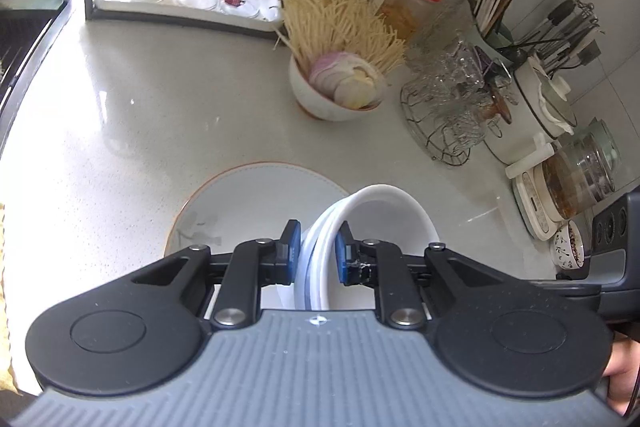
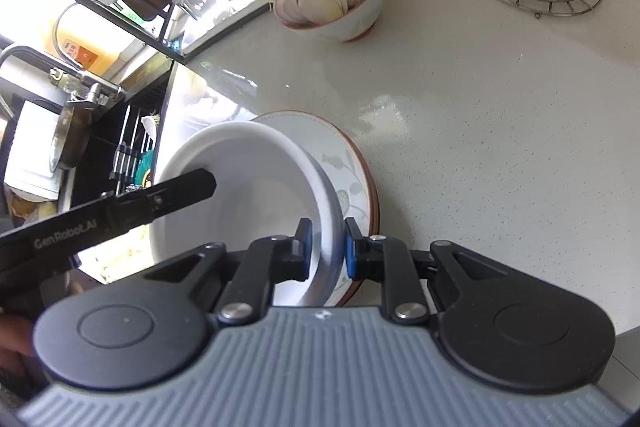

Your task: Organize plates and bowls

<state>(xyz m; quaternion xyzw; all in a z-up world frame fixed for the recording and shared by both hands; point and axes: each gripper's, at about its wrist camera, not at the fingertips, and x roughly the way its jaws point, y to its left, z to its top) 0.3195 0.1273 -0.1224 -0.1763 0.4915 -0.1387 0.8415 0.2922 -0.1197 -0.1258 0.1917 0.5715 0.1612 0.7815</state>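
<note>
Two grippers clamp one white bowl (image 2: 248, 195) between them, each pinching an opposite side of its thick, glossy rim. My left gripper (image 1: 318, 253) has its blue pads closed on the rim nearest that hand, while my right gripper (image 2: 328, 247) bites the rim on the far side. The bowl is plain and deep, tipped on a slant, and hangs over a patterned plate (image 2: 352, 183) with a brown edge that lies flat on the pale speckled counter (image 2: 480, 127). Both of my grippers angle steeply downward toward the plate. Further back on the counter stands a second bowl (image 1: 320, 99) packed with sliced onion and dry noodles.
</note>
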